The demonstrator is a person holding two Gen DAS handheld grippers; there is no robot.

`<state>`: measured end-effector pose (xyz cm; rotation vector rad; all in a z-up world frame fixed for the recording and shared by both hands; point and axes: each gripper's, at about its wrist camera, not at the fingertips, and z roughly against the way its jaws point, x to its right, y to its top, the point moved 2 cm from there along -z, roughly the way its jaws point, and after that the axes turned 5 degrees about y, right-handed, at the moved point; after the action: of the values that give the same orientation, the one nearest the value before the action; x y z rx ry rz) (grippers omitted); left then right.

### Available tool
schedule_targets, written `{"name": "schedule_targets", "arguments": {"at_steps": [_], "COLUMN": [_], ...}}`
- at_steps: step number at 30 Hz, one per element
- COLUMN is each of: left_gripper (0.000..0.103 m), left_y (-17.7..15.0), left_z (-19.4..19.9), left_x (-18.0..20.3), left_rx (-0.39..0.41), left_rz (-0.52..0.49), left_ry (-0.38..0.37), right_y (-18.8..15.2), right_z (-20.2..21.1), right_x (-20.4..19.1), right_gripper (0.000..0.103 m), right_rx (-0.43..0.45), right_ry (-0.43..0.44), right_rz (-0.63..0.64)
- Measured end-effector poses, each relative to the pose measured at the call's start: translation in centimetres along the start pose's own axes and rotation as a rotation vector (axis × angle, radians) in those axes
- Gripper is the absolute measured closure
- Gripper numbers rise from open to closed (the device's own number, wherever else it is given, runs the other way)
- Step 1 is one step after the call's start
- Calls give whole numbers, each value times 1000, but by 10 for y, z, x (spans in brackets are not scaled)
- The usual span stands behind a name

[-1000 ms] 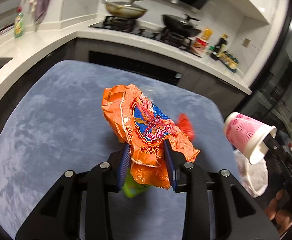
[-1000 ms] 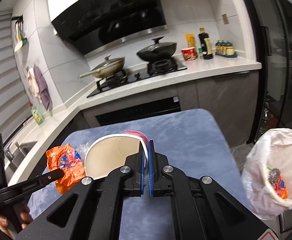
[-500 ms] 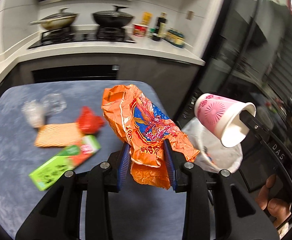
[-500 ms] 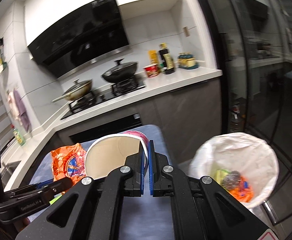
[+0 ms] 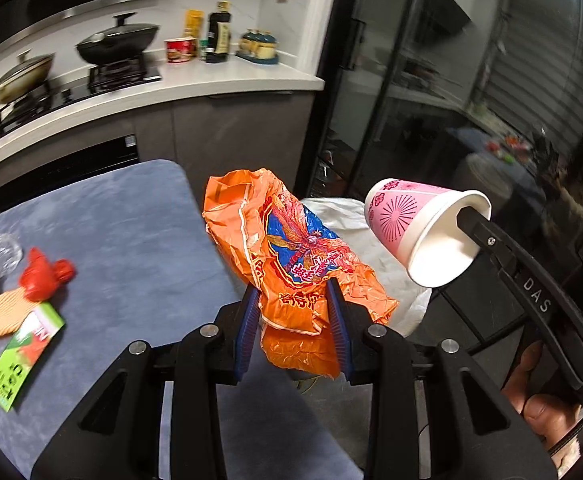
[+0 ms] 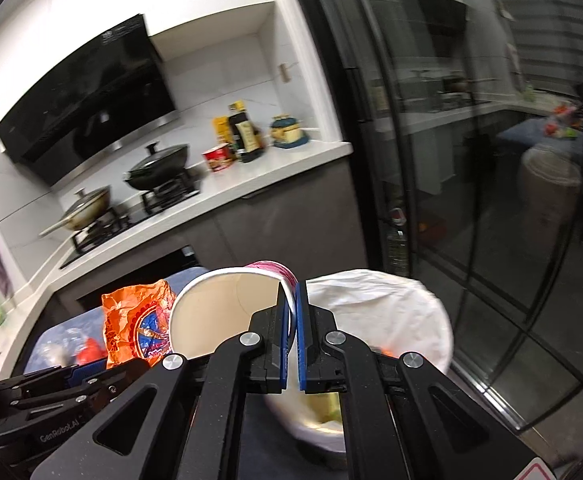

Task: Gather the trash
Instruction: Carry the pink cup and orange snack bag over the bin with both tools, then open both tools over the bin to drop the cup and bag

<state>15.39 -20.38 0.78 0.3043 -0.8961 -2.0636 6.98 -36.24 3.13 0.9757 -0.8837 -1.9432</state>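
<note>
On the desk (image 5: 131, 232), far left, a green box (image 5: 19, 360) and red wrapper (image 5: 45, 274) wait. The left gripper (image 5: 294, 316) jaws squeeze the orange bag (image 5: 291, 248). The right gripper (image 6: 291, 332) jaws pinch the pink cup (image 5: 419, 228) rim. Both hang over the white trash bag (image 6: 391, 312), not dropped yet.

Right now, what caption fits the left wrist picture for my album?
Crinkled orange snack wrapper clamped in the left gripper, pink paper cup alongside, above the white-lined trash bin.

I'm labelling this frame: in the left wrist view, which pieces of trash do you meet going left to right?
Green box → red wrapper → orange bag → pink cup.
</note>
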Motion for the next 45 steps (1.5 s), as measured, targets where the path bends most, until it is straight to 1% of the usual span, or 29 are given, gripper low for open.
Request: {"name": "schedule_targets", "arguments": {"at_steps": [1,4,8,13,21,24,29,30,31,35,38,39,40,41,42,43,45], "left_gripper": [71,70,70,69,69,69,67,67,67,65,60,54,43,37,27,24,23], "left_y": [1,3,4,5,2,2,3,4,4,7,10,11,12,12,13,12,12], "left_z": [-4,-19,-40,-61,-88,-93,-104,-106,-109,-115,-117,-118,-118,-118,-117,-115,-112], "left_x": [6,22,38,47,49,49,54,54,55,59,61,62,63,64,65,67,67], "left_rx": [-5,-25,-47,-75,-119,-123,-138,-141,-145,-151,-142,-140,-138,-134,-124,-112,-98], "left_rz": [-11,-53,-91,-114,-115,-121,-135,-137,-140,-145,-152,-154,-155,-157,-159,-163,-168], "left_ry": [-17,-32,-28,-33,-22,-15,-17,-17,-17,-19,-14,-10,-4,1,6,12,29], "right_y": [0,-2,-8,-19,-31,-32,-34,-33,-33,-31,-29,-28,-28,-28,-28,-28,-28], "right_z": [-2,-9,-20,-39,-63,-69,-70,-69,-68,-66,-63,-62,-60,-59,-57,-56,-53], "right_x": [9,27,45,62,72,76,79,79,79,80,81,81,80,79,78,76,75], "right_gripper": [100,100,100,100,99,92,86,83,78,76,76,76,75,75,75,74,74], "right_rx": [-3,-17,-45,-87,-130,-137,-143,-140,-137,-126,-120,-118,-115,-113,-112,-109,-106], "right_ry": [-17,-57,-89,-117,-152,-161,-169,-170,-171,-176,-174,-173,-170,-167,-164,-162,-165], "right_rz": [-7,-20,-40,-67,-73,-79,-94,-96,-97,-97,-107,-110,-113,-113,-112,-109,-108]}}
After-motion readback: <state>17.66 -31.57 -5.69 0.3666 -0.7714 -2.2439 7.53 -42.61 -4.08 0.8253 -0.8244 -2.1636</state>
